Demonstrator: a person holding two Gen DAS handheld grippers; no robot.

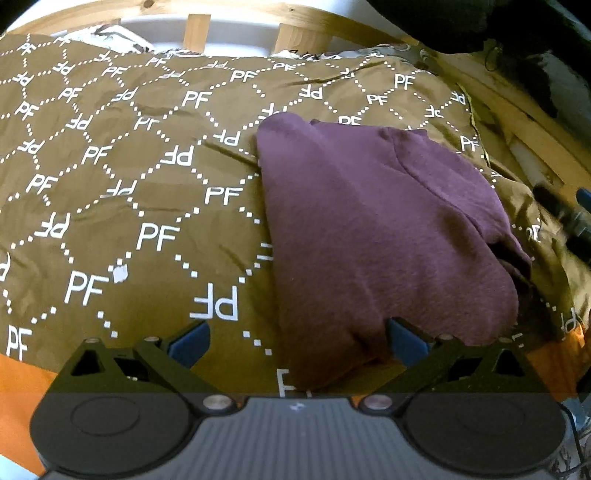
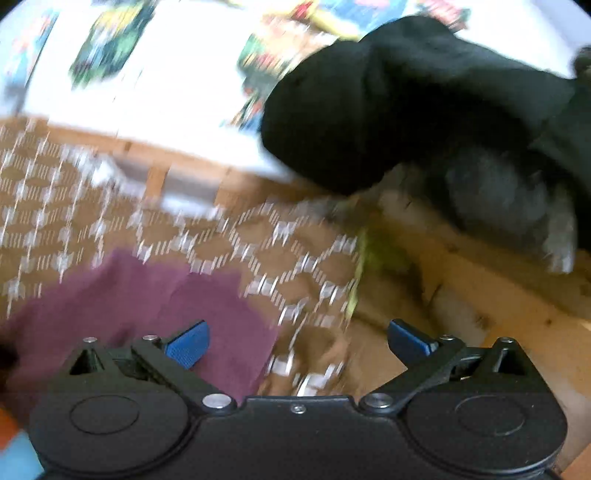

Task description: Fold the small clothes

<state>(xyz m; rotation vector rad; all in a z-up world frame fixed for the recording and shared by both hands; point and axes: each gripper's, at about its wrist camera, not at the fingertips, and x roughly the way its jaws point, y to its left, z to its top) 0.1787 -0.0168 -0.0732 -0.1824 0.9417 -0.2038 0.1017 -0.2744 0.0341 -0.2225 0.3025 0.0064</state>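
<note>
A purple garment lies folded on the brown cloth with white PF lettering. My left gripper is open just above the garment's near edge, its right pad over the fabric, its left pad over the brown cloth. In the blurred right wrist view the purple garment lies at the lower left. My right gripper is open and empty, above the garment's right edge and the brown cloth. A black garment hangs or lies at the upper right.
A wooden slatted frame runs behind the brown cloth. Wooden boards lie to the right of the cloth. An orange surface shows under the cloth's near edge. Dark objects sit at the right edge.
</note>
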